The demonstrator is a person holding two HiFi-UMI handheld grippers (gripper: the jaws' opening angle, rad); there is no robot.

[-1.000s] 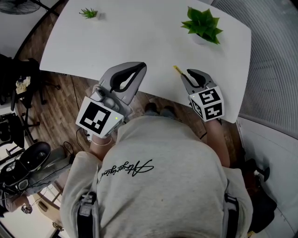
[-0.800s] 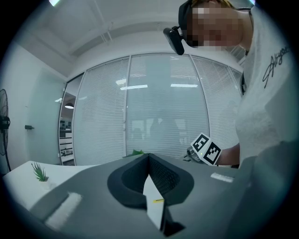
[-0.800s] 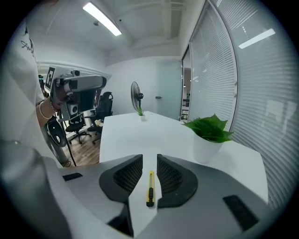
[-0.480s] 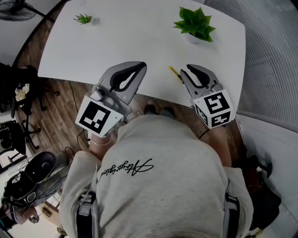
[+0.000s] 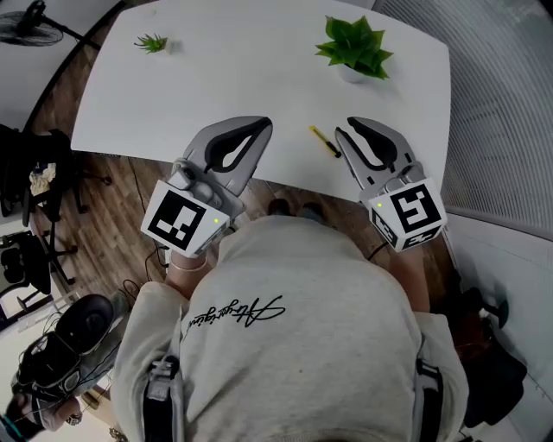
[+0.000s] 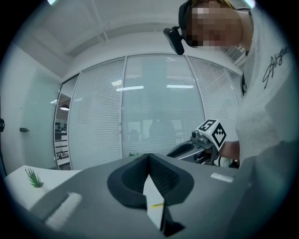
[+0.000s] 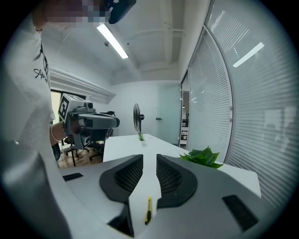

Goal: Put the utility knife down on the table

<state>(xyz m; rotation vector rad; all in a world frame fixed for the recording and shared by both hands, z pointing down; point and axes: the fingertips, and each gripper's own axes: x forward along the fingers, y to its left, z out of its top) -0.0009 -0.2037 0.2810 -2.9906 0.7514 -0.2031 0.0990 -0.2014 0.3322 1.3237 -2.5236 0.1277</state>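
Observation:
The yellow utility knife [image 5: 326, 141] lies flat on the white table [image 5: 242, 78] near its front edge, with nothing touching it. My right gripper [image 5: 352, 129] hovers just right of it and above the edge; its jaws are closing, still apart, with nothing between them. In the right gripper view the knife [image 7: 148, 209] shows on the tabletop below the gap of the right gripper [image 7: 149, 158]. My left gripper [image 5: 259, 125] hangs over the front edge further left, jaws together and empty. The left gripper [image 6: 148, 156] shows its tips meeting.
A large potted plant [image 5: 352, 45] stands at the table's back right and a small one [image 5: 151, 41] at the back left. Office chairs [image 5: 26, 155] and a standing fan [image 5: 34, 17] sit on the wood floor to the left. Blinds line the wall on the right.
My right gripper has lifted up and drawn away from the knife, which stays lying on the table. The left gripper has kept its place.

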